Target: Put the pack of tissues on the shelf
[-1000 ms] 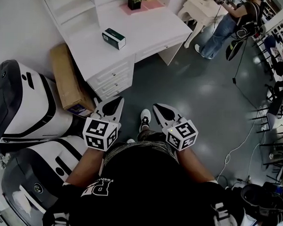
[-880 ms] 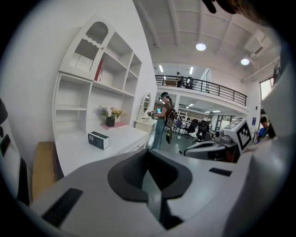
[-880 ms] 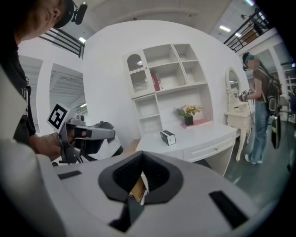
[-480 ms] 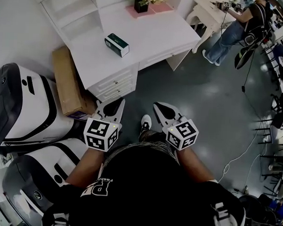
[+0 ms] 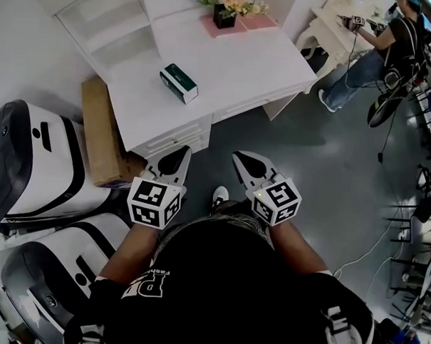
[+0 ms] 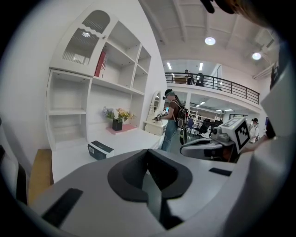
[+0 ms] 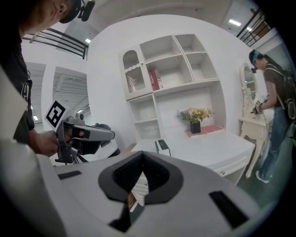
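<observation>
Pack of tissues (image 5: 179, 83), dark green and box-shaped, lies on white desk (image 5: 234, 69). Before that desk's front edge hover left gripper (image 5: 180, 155) and right gripper (image 5: 241, 159), 2 jaw pairs closed, empty.

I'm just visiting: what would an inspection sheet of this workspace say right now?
Surface: white desk.
Job's things: tissue pack lies on the desk; shelf stands at the desk's back, lower bays empty.
Clutter: flower pot on a pink mat; cardboard box beside the desk.
Tools: left tool and right tool both shut, empty, short of the desk.
Cables: one cable loose on the floor.
Surroundings: a person at another table; white machines at left.
</observation>
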Action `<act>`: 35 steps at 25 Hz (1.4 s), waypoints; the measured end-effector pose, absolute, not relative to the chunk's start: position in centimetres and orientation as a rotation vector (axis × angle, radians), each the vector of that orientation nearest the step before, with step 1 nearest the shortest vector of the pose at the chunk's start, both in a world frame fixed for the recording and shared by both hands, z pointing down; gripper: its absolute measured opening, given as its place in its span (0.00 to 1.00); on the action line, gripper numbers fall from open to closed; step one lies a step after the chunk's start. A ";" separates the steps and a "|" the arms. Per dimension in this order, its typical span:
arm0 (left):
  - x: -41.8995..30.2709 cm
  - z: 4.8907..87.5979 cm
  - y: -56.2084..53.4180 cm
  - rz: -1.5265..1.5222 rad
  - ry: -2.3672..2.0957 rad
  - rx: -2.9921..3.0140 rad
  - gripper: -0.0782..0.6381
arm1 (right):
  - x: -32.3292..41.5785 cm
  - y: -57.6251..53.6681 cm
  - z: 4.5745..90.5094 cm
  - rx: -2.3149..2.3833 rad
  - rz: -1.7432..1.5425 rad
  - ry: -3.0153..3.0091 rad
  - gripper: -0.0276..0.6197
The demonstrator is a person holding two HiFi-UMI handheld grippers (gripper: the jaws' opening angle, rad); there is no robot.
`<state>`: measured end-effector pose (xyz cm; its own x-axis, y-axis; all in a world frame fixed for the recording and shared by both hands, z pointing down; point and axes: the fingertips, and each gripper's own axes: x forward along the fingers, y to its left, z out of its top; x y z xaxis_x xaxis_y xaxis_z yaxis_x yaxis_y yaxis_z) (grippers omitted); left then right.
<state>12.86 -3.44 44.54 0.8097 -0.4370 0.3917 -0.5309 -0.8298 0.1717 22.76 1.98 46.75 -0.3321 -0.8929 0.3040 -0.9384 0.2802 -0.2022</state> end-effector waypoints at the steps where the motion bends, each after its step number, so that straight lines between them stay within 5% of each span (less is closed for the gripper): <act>1: 13.3 44.3 -4.0 0.491 -0.760 2.720 0.13 | 23.3 1.2 46.5 1.721 0.518 -2.417 0.06; 15: 17.5 44.8 -8.2 0.502 -0.935 2.653 0.13 | 28.2 -4.5 47.1 1.575 0.502 -2.519 0.06; 35: 12.7 47.0 -15.9 0.596 -0.996 2.593 0.13 | 23.9 -13.5 49.0 1.477 0.423 -2.449 0.06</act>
<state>12.66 -15.89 47.02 0.6735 -0.5636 0.4782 -0.6878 -0.7149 0.1260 23.95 -13.49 48.97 -0.4549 -0.8158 0.3572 -0.8883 0.4440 -0.1172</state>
